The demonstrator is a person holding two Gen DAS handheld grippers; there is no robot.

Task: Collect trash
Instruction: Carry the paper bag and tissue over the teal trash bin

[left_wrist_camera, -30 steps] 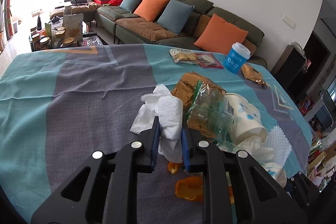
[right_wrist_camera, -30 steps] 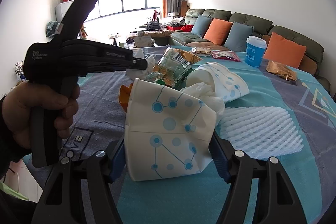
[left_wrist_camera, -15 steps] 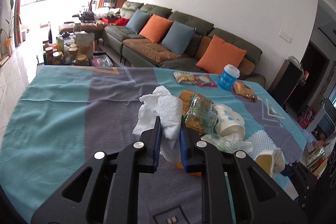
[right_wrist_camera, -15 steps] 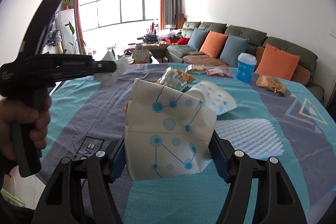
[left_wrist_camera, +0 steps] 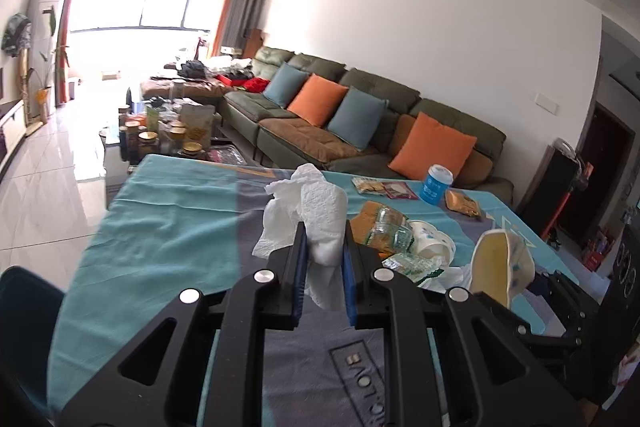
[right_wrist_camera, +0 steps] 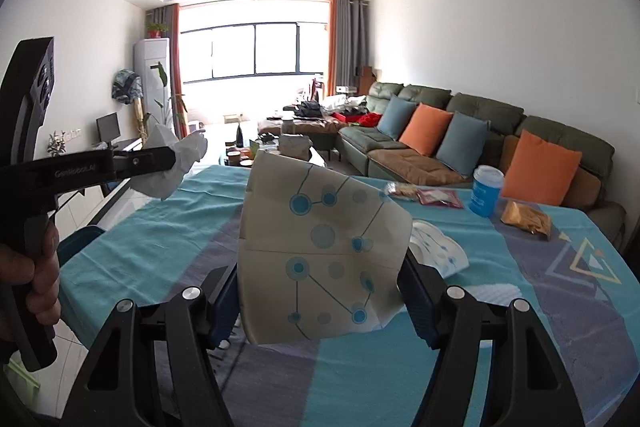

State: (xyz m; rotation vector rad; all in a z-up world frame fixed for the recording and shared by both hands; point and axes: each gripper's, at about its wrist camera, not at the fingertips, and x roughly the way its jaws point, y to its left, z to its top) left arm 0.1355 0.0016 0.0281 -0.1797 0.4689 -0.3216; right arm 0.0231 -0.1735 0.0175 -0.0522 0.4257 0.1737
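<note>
A: Carrying both loads clear of the bench (left_wrist_camera: 168, 227) is the step in hand, it seems. The tissue (left_wrist_camera: 316, 211) is pinched between the nearly closed jaws of the left hand-held gripper (left_wrist_camera: 323, 267), with its loose folds hanging out above and below.

B: And the cup (right_wrist_camera: 320, 259) is clamped sideways, crushed flat, in the wide-set jaws of the right hand-held gripper (right_wrist_camera: 320, 307), lifted above the cloth.

A: No bin is seen in either view, so where these are to be dropped cannot be told. The grip on the tissue is best kept firm, since only its lower part is caught.

B: The cup's wall is already buckled; more squeeze is not needed. More trash is left on the bench: a second cup (left_wrist_camera: 434, 247), a wrapper (left_wrist_camera: 384, 233) and a foam net (right_wrist_camera: 488, 293).
</note>
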